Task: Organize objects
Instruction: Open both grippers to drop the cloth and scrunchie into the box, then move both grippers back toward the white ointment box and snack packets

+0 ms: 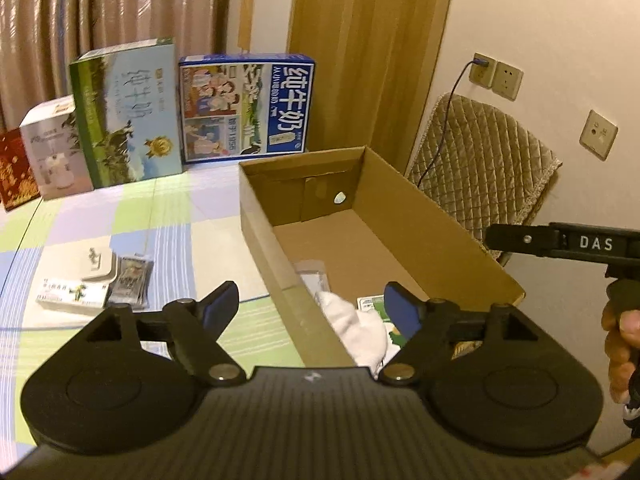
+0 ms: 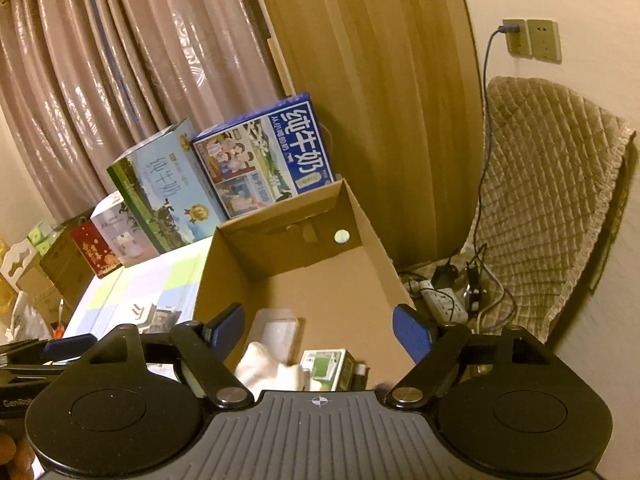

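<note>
An open cardboard box [image 1: 432, 220] [image 2: 372, 248] stands on the checked tablecloth [image 1: 168, 216]. Inside its near end lie a white cloth [image 1: 352, 320] [image 2: 264, 364], a clear packet [image 1: 312, 276] [image 2: 278, 328] and a small green-and-white carton [image 1: 370, 302] [image 2: 326, 364]. My left gripper [image 1: 312, 304] is open above the box's near left wall, with nothing between its blue pads. My right gripper [image 2: 320, 324] is open over the box's near end, also with nothing in it. Left of the box on the cloth sit a small white box [image 1: 98, 260], a dark packet [image 1: 132, 280] and a flat printed carton [image 1: 72, 294].
Two large milk cartons [image 1: 132, 116] [image 1: 246, 108], a white box [image 1: 52, 148] and a red one [image 1: 14, 168] line the table's back. A chair with a quilted cover [image 2: 552, 200] stands right of the box, with a power strip [image 2: 444, 300] and cables below it. Curtains hang behind.
</note>
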